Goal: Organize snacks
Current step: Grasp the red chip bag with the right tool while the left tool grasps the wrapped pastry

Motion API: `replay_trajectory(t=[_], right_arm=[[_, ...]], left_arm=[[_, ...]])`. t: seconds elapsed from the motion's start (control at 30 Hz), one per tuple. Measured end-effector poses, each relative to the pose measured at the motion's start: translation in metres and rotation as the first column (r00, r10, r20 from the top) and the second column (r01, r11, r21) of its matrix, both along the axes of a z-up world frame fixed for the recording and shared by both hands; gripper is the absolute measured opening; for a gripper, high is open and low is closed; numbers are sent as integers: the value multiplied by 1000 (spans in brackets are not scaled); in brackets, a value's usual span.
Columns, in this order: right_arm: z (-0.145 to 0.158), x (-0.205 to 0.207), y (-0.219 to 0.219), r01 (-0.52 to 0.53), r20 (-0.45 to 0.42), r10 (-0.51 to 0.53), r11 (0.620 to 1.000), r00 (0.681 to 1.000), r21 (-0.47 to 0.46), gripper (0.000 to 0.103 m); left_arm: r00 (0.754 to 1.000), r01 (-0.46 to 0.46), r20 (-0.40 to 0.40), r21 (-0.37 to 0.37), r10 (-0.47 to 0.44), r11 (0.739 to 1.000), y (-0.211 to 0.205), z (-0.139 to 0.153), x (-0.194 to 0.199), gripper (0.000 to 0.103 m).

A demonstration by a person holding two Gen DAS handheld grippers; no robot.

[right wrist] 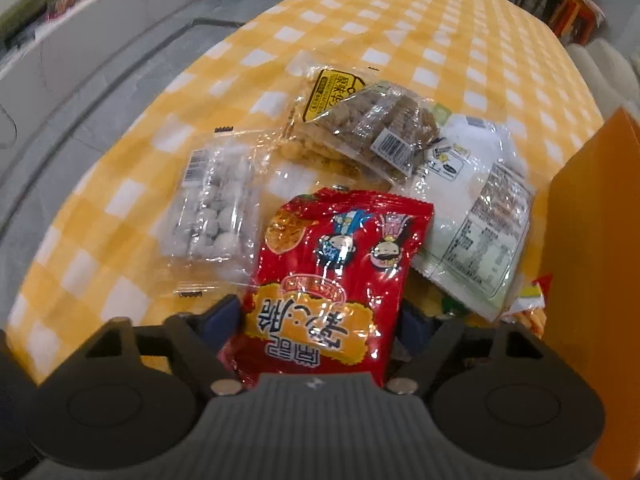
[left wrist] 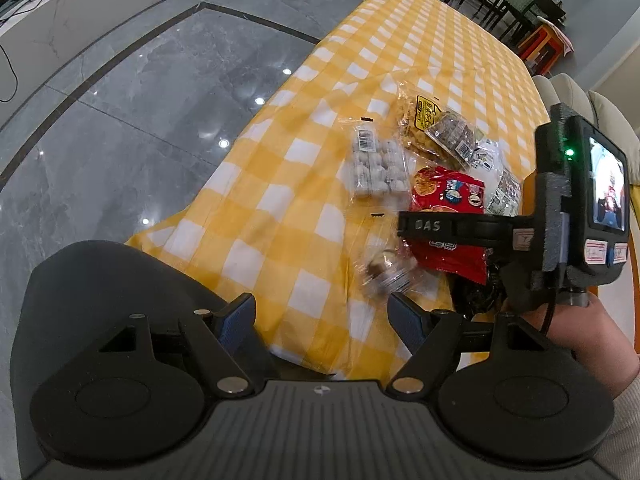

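A person's right gripper (right wrist: 320, 320) has a glossy red foil snack bag with cartoon figures (right wrist: 340, 264) between its blue-padded fingers (right wrist: 222, 320), which look closed on the bag's near end, while the left gripper (left wrist: 320, 320) hovers with fingers spread and nothing between them, over the near edge of a surface draped in a yellow-and-white checked cloth (left wrist: 280, 184). The red bag sits at the near side of a loose heap: a clear bag of pale round sweets (right wrist: 212, 208) lies just beside it toward the left edge, a clear packet of golden fried pieces with a yellow label (right wrist: 320, 120) and a clear packet of brown bars (right wrist: 384, 128) overlap farther back, and a white printed pouch (right wrist: 476, 216) rests toward the right edge, near an orange box wall (right wrist: 588, 240). A small clear wrapped sweet (left wrist: 384, 268), blurred, lies just ahead of the left fingers. The red bag appears light, puffy and slick, its contents likely brittle; the flat sealed margin looks the safer hold, with gentle pressure so the foil neither slips nor crushes.
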State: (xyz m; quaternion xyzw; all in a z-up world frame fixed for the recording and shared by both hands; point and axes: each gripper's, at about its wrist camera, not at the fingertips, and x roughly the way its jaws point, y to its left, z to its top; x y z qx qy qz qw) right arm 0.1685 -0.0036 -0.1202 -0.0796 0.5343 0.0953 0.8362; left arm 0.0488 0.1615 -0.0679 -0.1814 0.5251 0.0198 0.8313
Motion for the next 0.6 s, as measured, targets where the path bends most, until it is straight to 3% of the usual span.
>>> replay_trajectory(t=[0.13, 0.3, 0.6], right_arm=[[3, -1, -6, 23, 12, -23, 1000, 1000, 0, 72], [14, -5, -19, 55, 31, -57, 995, 998, 77, 72], [51, -19, -51, 69, 96, -96, 964, 991, 258, 72]], left_arm=[[1000, 3, 5, 5, -4, 1000, -2, 0, 1, 88], [1000, 18, 19, -4, -18, 1000, -6, 0, 3, 88], [998, 66, 35, -173, -60, 983, -10, -3, 14, 88]])
